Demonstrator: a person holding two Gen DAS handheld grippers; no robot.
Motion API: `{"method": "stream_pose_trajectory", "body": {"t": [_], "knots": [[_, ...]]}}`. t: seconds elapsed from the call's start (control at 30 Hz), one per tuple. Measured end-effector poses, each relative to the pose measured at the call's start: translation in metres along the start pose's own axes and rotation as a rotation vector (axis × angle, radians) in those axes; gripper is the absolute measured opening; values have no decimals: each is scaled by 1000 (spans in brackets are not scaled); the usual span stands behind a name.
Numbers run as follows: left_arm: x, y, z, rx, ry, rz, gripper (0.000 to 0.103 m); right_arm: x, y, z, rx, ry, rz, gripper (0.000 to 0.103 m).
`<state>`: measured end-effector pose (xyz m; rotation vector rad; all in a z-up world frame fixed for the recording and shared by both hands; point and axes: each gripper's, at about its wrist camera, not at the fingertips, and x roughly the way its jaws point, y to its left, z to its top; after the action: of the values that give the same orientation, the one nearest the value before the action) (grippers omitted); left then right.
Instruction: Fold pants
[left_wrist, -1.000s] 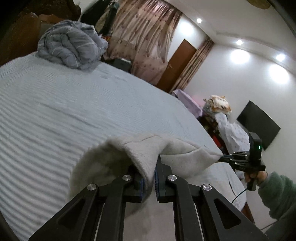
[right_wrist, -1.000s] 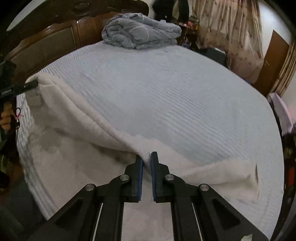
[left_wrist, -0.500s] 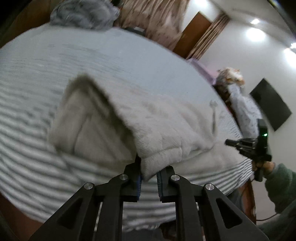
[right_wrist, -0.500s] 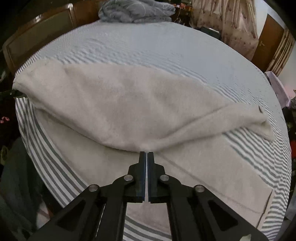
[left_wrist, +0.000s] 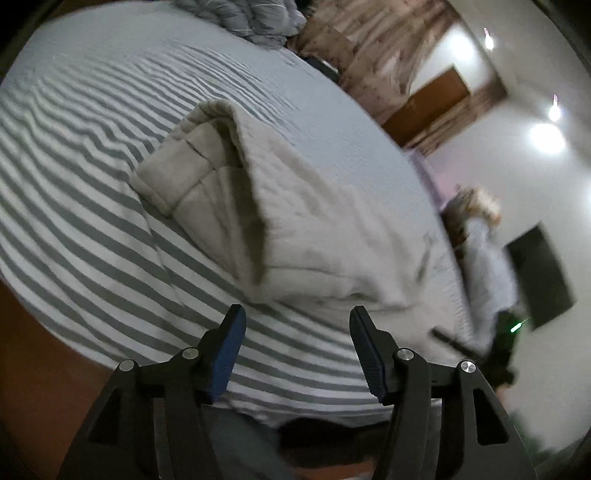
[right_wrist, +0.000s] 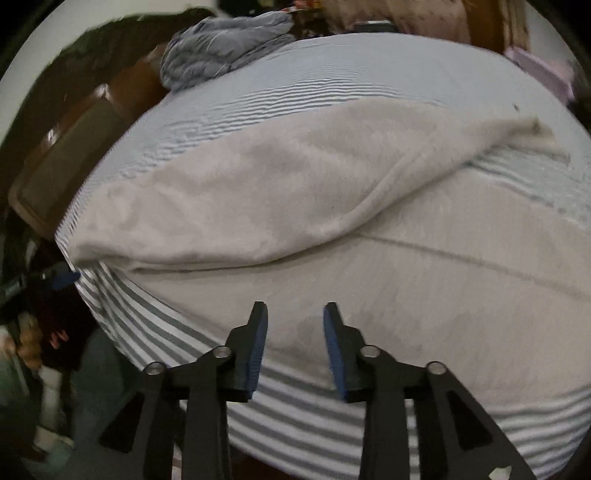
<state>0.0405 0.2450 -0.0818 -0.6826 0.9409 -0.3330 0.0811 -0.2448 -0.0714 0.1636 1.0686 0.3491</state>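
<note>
Cream fleece pants (left_wrist: 314, 221) lie folded on the striped bed (left_wrist: 92, 184); the cuff end points up the bed. My left gripper (left_wrist: 297, 321) hovers just short of the pants' near edge. Its jaws are opening and nothing is between them. In the right wrist view the pants (right_wrist: 277, 184) stretch across the bed with the top layer laid over the lower one. My right gripper (right_wrist: 293, 314) hangs above the lower layer near the bed's edge, its jaws opening with nothing between them. The left gripper (right_wrist: 61, 277) shows at the pants' left end.
A rolled grey duvet (right_wrist: 221, 48) sits at the head of the bed by the wooden headboard (right_wrist: 74, 147). Curtains and a brown door (left_wrist: 424, 107) stand beyond the bed, with a dark screen (left_wrist: 543, 277) on the wall. A person's hand (right_wrist: 26, 339) is at the left edge.
Both grippers carried the lifted pants layer down onto the bed, then let go and opened. They now sit back at the bed's near edge, apart from the cloth.
</note>
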Motion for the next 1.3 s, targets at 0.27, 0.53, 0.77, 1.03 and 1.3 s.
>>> {"method": "stream_pose_trajectory", "body": {"t": [0.27,0.53,0.77,1.03,1.3], "knots": [[13,5,11,-239,20,-172,60,1,-18,7,221,-17,88,47],[24,20,26,-400,7,-190,61,35,-52,39,446,-22,108,47],[26,29,35,-480,-3,-183,61,65,-68,63,528,-35,110,34],[35,12,52,-432,-18,-115,52,80,-74,80,531,-29,90,28],[40,4,71,-377,-8,-19,25,91,-91,103,547,-26,63,8]]}}
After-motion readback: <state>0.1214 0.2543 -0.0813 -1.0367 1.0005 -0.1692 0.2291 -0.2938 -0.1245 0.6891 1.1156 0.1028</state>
